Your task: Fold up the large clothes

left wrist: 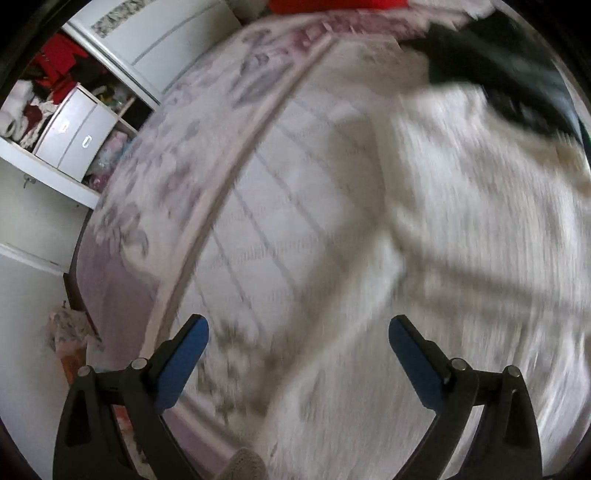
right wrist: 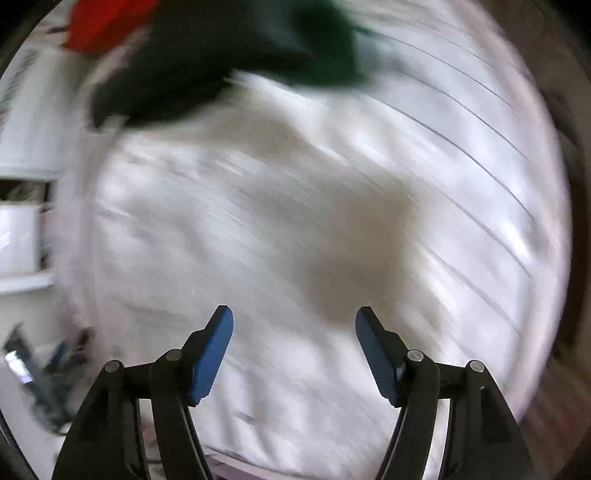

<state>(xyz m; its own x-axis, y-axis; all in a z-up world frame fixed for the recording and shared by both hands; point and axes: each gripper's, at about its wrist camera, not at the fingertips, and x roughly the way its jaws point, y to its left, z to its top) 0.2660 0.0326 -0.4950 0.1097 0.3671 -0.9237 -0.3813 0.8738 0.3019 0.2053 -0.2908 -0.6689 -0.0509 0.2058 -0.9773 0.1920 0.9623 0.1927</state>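
Note:
A large white garment [left wrist: 461, 221] lies spread on the bed, blurred by motion. It also fills the right wrist view [right wrist: 240, 229]. My left gripper [left wrist: 298, 328] is open and empty, above the garment's left edge and the checked bedsheet [left wrist: 280, 192]. My right gripper [right wrist: 294, 317] is open and empty, above the middle of the white garment. A dark green and black garment [right wrist: 221, 59] lies at the far side of the white one, and it shows at the top right in the left wrist view [left wrist: 491, 62].
A red cloth [right wrist: 107, 22] lies beyond the dark garment. An open wardrobe with drawers [left wrist: 74, 129] and clothes stands left of the bed. The bed's purple floral border [left wrist: 155, 177] runs along its left edge. Floor clutter [left wrist: 70, 339] sits at the lower left.

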